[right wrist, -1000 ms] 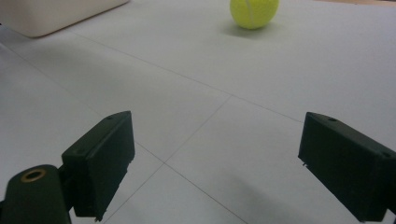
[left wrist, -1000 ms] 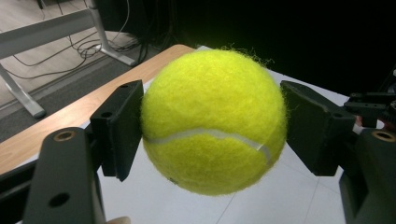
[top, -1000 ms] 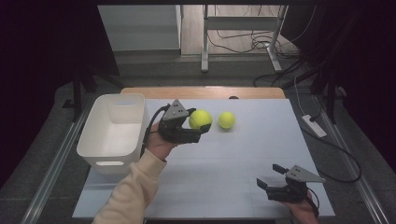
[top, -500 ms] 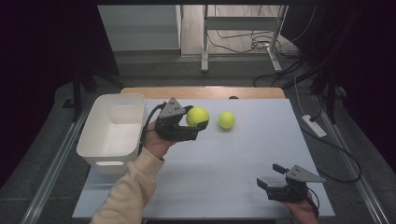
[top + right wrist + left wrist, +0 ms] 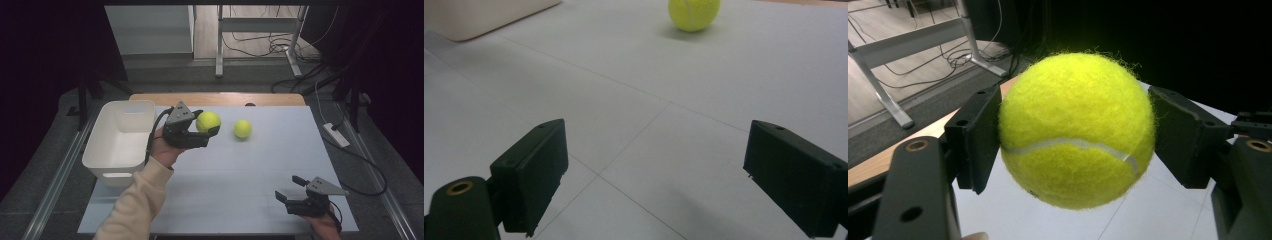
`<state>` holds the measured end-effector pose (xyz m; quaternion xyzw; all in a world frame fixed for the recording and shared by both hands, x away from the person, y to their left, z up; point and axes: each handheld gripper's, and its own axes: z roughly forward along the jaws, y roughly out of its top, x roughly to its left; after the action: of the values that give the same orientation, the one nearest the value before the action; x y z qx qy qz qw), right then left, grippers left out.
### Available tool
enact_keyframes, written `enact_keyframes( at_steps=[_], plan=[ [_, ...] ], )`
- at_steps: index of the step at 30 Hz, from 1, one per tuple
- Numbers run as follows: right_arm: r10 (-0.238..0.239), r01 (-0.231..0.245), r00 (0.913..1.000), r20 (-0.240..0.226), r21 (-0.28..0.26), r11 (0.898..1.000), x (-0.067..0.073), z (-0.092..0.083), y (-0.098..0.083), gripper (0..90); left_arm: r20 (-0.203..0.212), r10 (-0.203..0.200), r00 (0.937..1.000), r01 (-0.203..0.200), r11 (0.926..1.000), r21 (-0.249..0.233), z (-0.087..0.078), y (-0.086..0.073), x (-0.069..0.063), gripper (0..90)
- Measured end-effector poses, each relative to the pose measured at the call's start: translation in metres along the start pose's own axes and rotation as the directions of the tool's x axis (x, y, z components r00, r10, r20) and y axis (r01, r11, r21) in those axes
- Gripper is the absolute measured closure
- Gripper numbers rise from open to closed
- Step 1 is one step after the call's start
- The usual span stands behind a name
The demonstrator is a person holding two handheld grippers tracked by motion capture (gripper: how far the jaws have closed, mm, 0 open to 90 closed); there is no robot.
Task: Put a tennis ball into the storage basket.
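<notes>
Right gripper (image 5: 292, 200) near front right corner of surface (image 5: 260, 175), jaws wide apart, nothing between. Left gripper (image 5: 207, 136) toward far edge, jaws clamped on tennis ball (image 5: 208, 121), raised. Second ball (image 5: 242, 128) beside. White bin (image 5: 120, 140) along left edge.

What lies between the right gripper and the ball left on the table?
Nothing: bare table runs from the open right gripper to the ball in the right gripper view.
</notes>
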<state>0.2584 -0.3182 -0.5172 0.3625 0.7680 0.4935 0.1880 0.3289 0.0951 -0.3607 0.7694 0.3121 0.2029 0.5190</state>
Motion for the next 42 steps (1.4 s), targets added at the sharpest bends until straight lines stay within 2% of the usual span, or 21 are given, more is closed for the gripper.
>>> enact_keyframes(
  at_steps=[33,42],
  plan=[
    [-0.001,0.001,1.0000,0.004,0.001,1.000,-0.001,0.000,0.000,10.8,-0.075,-0.024,0.9969,0.023,0.9997,-0.011,-0.023,0.003,0.023,26.8],
    [-0.002,0.002,1.0000,0.005,0.001,1.000,-0.001,0.000,0.000,10.8,-0.114,-0.034,0.9929,0.033,0.9994,-0.011,-0.032,0.000,0.032,26.8]
  ],
)
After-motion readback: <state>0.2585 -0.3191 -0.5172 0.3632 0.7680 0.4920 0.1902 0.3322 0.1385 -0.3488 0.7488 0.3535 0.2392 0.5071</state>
